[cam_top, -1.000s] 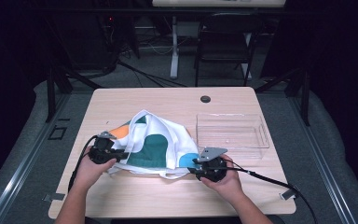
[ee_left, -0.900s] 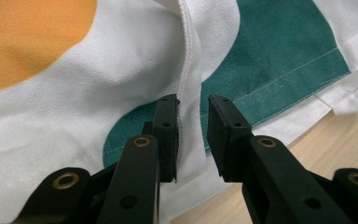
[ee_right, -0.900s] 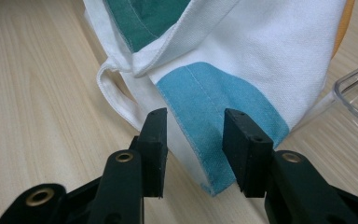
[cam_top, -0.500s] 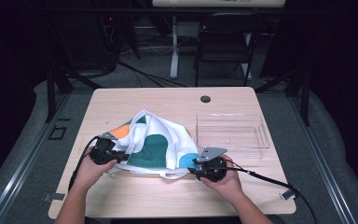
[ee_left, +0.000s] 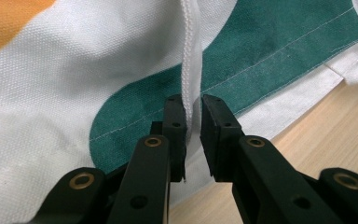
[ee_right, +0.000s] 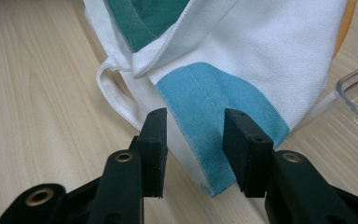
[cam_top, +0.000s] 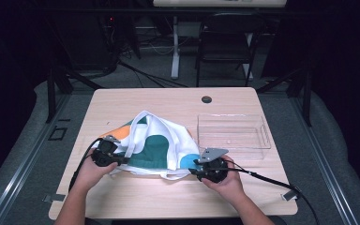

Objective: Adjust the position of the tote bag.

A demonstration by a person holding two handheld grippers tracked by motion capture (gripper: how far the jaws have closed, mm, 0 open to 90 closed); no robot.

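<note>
Closing over the last second, my left hand-held gripper point(ee_left: 193, 105) narrowed its jaws onto the white strap point(ee_left: 191, 51) of the tote bag point(cam_top: 157, 147) lying on the bench point(cam_top: 136, 201) ahead. My right hand-held gripper point(ee_right: 193, 123) stood half-open astride the bag's blue corner point(ee_right: 223, 107); I judged it should pinch squarely before lifting.

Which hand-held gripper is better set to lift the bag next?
Left. The left hand-held gripper, jaws just closing, has the strap between them. The right hand-held gripper stands open around the bag corner.
</note>
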